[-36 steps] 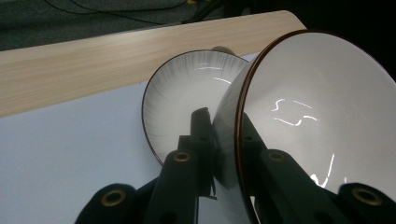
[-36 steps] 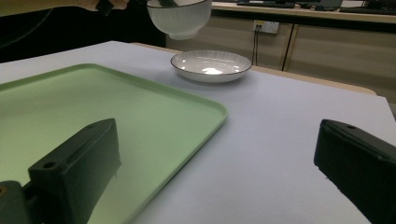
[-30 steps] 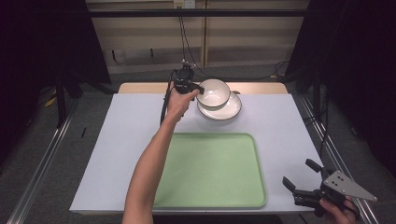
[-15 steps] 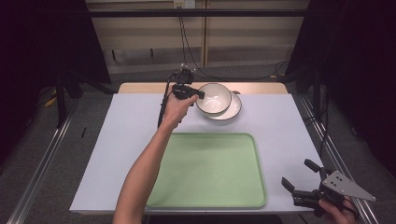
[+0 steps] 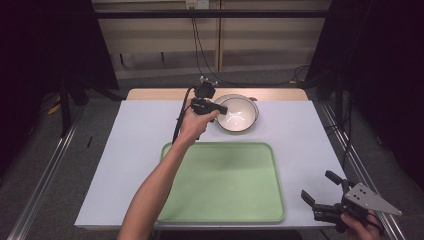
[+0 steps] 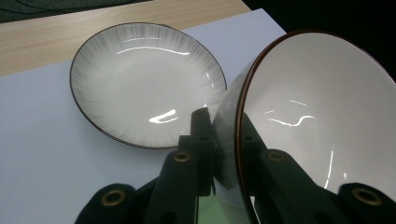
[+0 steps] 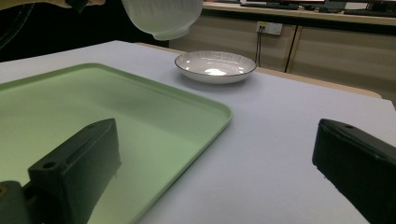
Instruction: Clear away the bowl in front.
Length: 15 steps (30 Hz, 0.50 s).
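The bowl [image 5: 237, 113] hangs in the air above the plate [image 7: 215, 66], its rim pinched by the left gripper [image 5: 216, 108], beyond the tray [image 5: 225, 200]. Off the tray's near right corner, the right gripper [image 5: 316, 189] is spread wide.

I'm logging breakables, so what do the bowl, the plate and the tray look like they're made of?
Bowl: probably glazed ceramic, glossy white with sharp highlights and a thin dark rim.
Plate: likely the same glazed ceramic, shiny, faintly ribbed, dark-edged.
Tray: looks like plastic, pale green with a soft satin sheen and rounded raised lip; it could be melamine.
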Tool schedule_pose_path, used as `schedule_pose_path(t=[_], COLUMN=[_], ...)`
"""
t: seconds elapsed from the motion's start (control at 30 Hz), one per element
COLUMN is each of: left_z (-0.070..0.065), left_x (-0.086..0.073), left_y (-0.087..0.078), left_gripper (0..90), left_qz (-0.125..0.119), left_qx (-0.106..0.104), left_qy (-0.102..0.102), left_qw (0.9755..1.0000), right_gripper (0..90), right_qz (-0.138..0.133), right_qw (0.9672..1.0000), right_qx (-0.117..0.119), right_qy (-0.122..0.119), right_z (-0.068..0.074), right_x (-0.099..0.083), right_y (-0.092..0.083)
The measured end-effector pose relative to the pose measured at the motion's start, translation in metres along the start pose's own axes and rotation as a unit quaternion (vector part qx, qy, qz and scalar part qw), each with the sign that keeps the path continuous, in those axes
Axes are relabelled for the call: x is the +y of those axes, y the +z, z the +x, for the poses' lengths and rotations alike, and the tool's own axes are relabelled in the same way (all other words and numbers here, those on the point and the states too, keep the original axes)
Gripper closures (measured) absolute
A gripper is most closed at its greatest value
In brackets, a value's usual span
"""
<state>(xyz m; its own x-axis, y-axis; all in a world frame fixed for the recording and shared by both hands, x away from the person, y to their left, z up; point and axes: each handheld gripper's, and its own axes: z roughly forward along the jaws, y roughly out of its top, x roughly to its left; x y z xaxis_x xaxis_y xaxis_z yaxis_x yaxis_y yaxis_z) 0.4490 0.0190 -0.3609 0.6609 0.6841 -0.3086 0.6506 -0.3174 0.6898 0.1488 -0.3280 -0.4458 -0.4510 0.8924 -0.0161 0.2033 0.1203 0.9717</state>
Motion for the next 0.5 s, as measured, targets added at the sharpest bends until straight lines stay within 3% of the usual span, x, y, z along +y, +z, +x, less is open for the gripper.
schedule_pose_path(t=[0.3,0.5], left_z=[-0.017,-0.024], left_x=[-0.001,0.0], left_y=[0.005,0.013], left_gripper=[82.0,82.0], left_qz=[0.003,0.028], left_qx=[-0.015,-0.014], left_qy=[0.006,0.022], left_qw=[0.9999,0.9993], right_gripper=[0.5,0.5], right_qz=[0.0,0.001], right_qw=[1.0,1.0], right_qx=[-0.001,0.0], right_qy=[0.002,0.003], right_z=[0.0,0.0], right_x=[0.0,0.0], right_y=[0.001,0.001])
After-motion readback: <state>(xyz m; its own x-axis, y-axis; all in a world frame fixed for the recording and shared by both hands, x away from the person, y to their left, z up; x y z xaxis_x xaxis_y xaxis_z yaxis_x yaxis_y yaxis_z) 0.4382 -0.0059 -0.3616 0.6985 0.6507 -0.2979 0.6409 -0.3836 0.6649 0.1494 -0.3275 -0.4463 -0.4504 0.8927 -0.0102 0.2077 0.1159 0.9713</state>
